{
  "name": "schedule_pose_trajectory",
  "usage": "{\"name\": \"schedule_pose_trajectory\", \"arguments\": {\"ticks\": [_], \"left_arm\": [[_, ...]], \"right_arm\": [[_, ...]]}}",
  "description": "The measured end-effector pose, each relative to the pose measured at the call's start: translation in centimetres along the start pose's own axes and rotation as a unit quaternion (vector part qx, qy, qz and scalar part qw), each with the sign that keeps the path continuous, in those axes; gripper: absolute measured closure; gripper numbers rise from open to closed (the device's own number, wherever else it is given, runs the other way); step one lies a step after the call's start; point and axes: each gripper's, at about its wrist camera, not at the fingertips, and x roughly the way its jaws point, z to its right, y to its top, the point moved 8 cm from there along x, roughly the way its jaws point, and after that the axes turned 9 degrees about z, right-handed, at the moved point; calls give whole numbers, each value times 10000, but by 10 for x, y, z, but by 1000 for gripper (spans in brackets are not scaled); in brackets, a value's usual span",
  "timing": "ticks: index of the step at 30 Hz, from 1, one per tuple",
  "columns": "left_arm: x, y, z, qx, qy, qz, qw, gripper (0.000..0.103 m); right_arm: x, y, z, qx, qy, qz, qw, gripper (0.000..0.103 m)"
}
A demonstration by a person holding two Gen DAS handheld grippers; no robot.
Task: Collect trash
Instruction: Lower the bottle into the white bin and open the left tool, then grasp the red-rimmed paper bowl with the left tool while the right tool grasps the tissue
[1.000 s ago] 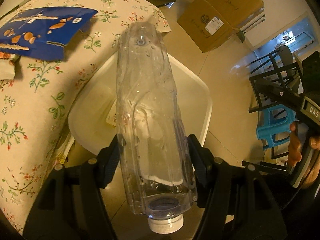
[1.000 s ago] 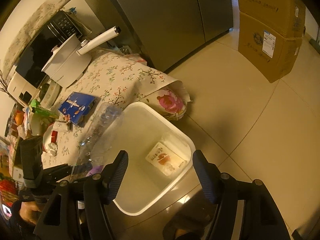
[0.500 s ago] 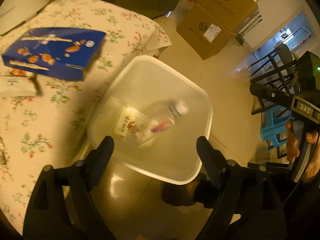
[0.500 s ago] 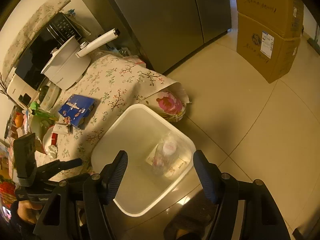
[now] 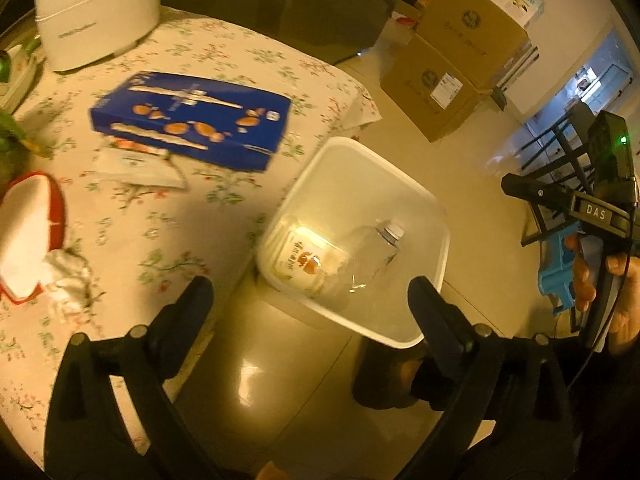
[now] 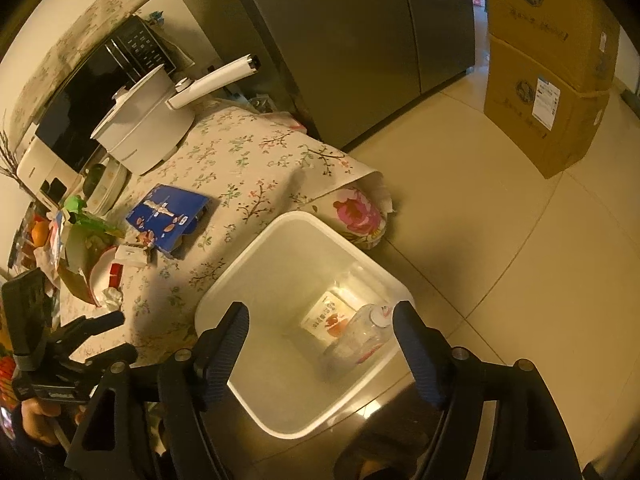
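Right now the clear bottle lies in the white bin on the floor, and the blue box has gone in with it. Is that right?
Not quite. The clear bottle does lie in the white bin, beside a white packet, but the blue box is not in there: it lies on the floral tablecloth. The left wrist view shows this; the right wrist view agrees.

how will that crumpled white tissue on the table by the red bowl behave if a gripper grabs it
The crumpled tissue looks soft and very light, so it will probably squash flat between the pads rather than resist. Lying loose on the floral tablecloth against the red-rimmed bowl, it may slide or snag if pushed.
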Motion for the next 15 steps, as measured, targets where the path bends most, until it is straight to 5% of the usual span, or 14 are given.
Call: {"name": "schedule_pose_trajectory", "arguments": {"ticks": [15], "left_arm": [[-53,3,-62,-526,330,528,9967,4]], "right_arm": [[13,10,-70,-544,170,40,9984,24]]}}
